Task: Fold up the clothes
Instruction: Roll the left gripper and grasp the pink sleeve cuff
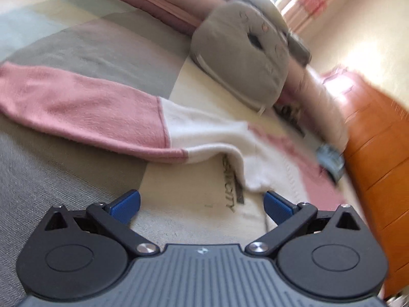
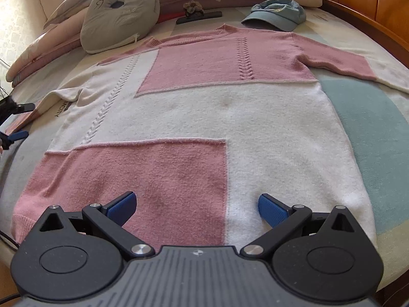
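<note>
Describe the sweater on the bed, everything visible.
The sweater is a soft, fuzzy knit in pink and white blocks with cable ribs down the front. It lies flat on the bedspread, unfolded, both sleeves spread outward, collar toward the pillows. The grey cushion sits beside one shoulder. Neither open gripper holds it.

Bed sheet (image 1: pixel 204 212) had partly legible print ending "…CITY", half hidden under sweater (image 1: pixel 204 133); pillow script unreadable.
</note>
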The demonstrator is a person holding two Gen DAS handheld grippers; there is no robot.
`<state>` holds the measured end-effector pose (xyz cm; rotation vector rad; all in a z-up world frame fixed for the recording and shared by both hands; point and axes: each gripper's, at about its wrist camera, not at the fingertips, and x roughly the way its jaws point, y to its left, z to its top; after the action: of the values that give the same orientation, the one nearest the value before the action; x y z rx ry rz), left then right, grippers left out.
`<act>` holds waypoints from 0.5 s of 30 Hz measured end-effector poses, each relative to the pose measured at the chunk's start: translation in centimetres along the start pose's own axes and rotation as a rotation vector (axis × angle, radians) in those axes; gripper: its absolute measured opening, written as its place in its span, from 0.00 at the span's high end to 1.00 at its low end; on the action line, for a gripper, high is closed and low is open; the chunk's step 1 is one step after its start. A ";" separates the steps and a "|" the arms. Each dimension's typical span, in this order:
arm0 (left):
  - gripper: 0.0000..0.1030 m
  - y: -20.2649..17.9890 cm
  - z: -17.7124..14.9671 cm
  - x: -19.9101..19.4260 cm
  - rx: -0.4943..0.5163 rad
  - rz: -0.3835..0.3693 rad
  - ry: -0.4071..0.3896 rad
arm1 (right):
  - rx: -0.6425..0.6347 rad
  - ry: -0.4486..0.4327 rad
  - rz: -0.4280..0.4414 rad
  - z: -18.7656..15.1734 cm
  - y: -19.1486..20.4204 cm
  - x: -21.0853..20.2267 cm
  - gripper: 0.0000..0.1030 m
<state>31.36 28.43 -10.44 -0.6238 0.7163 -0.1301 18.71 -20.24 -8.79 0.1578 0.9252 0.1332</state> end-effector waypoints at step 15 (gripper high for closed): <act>0.04 8.0 5.1 0.4 -0.319 -0.053 -0.196 | 0.000 0.005 0.016 0.2 1.3 0.1 0.00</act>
<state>34.23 37.26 -12.28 -0.9473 0.5335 -0.0023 18.91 -18.97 -8.50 0.1648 0.9287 0.1491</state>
